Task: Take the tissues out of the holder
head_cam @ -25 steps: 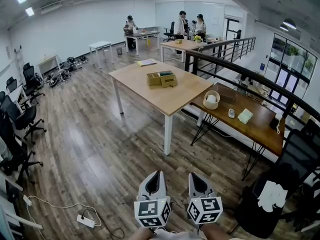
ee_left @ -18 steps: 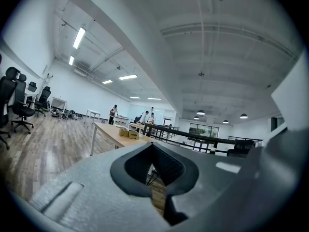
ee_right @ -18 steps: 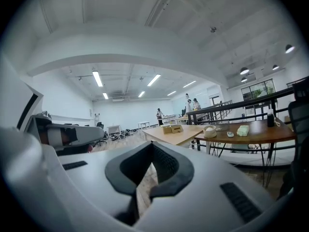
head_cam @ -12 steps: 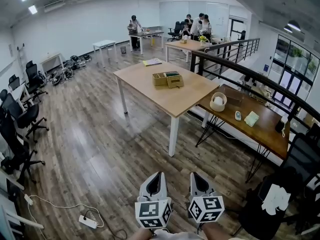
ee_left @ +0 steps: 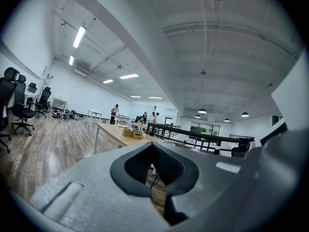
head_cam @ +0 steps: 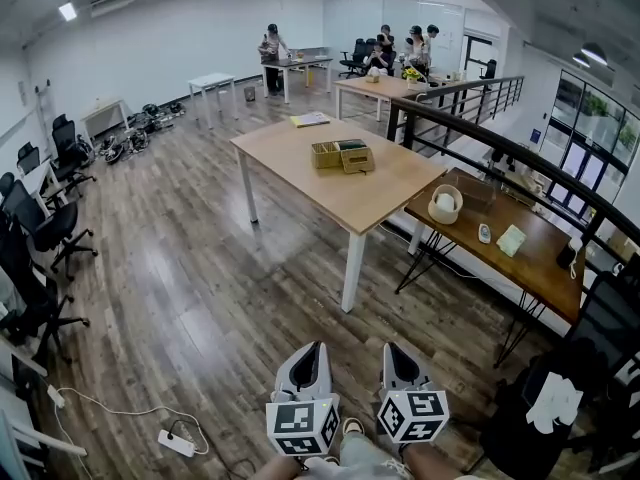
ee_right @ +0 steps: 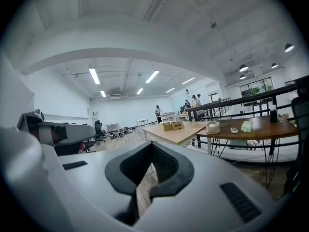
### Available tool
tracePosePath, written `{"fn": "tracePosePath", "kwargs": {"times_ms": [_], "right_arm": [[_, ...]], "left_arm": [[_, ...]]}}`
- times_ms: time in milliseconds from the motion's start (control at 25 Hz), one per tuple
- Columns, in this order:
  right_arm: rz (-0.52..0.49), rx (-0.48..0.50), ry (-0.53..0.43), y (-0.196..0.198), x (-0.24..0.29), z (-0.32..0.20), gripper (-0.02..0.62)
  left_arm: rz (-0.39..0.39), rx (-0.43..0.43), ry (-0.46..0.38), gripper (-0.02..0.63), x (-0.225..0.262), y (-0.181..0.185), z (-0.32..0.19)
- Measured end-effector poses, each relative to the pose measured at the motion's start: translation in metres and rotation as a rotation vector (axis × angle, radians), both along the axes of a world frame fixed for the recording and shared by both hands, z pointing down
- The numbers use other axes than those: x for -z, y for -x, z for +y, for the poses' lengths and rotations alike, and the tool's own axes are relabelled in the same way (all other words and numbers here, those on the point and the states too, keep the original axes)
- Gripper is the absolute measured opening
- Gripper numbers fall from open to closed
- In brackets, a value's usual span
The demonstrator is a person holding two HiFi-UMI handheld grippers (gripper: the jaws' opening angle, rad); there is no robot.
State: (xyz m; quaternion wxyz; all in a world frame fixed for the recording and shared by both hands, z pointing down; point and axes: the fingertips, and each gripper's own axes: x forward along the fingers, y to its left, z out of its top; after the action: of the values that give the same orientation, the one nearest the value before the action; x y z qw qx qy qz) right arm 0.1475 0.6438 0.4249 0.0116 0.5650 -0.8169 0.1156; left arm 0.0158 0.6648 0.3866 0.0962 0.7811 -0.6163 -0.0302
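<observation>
A round pale holder [head_cam: 445, 204] with white tissue in it stands on the dark wooden side table [head_cam: 520, 268] far ahead on the right; it also shows small in the right gripper view [ee_right: 212, 127]. My left gripper [head_cam: 318, 346] and right gripper [head_cam: 390, 348] are held side by side low in the head view, over the floor and several steps short of the tables. Both are shut with nothing between the jaws, as the left gripper view [ee_left: 152, 145] and the right gripper view [ee_right: 152, 144] show.
A light wooden table [head_cam: 330, 193] with two wooden boxes [head_cam: 345, 156] stands ahead. A black railing [head_cam: 500, 153] runs behind the side table. Office chairs [head_cam: 35, 238] line the left wall, and a power strip [head_cam: 172, 439] lies on the floor. People stand at the far tables [head_cam: 385, 48].
The whole view has shifted a little: the tables sit slightly further right and nearer than a second ago. Both grippers keep the same place in the picture, still shut.
</observation>
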Motion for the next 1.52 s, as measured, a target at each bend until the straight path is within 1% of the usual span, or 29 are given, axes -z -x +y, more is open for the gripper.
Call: {"fn": "tracePosePath", "kwargs": {"times_ms": [200, 400, 600, 1000, 1360, 1520], "right_arm": [[-0.002, 0.008, -0.004, 0.009, -0.003, -0.019, 0.003], [-0.003, 0.011, 0.002, 0.011, -0.007, -0.044, 0.003], [-0.005, 0.014, -0.001, 0.011, -0.005, -0.079, 0.003], [0.001, 0.061, 0.01, 0.022, -0.001, -0.161, 0.003], [0.009, 0.058, 0.033, 0.008, -0.005, -0.234, 0.004], [0.012, 0.056, 0.037, 0.0, -0.006, -0.267, 0.004]], "left_arm": [[0.012, 0.003, 0.011, -0.014, -0.007, 0.008, -0.017], [0.017, 0.0, 0.013, -0.014, -0.01, 0.007, -0.042], [0.016, 0.009, 0.005, -0.014, -0.006, 0.008, -0.075], [0.022, 0.032, 0.025, -0.014, -0.007, 0.008, -0.148], [0.019, 0.045, 0.05, -0.014, -0.01, 0.003, -0.222], [0.016, 0.042, 0.05, -0.014, -0.01, -0.006, -0.255]]}}
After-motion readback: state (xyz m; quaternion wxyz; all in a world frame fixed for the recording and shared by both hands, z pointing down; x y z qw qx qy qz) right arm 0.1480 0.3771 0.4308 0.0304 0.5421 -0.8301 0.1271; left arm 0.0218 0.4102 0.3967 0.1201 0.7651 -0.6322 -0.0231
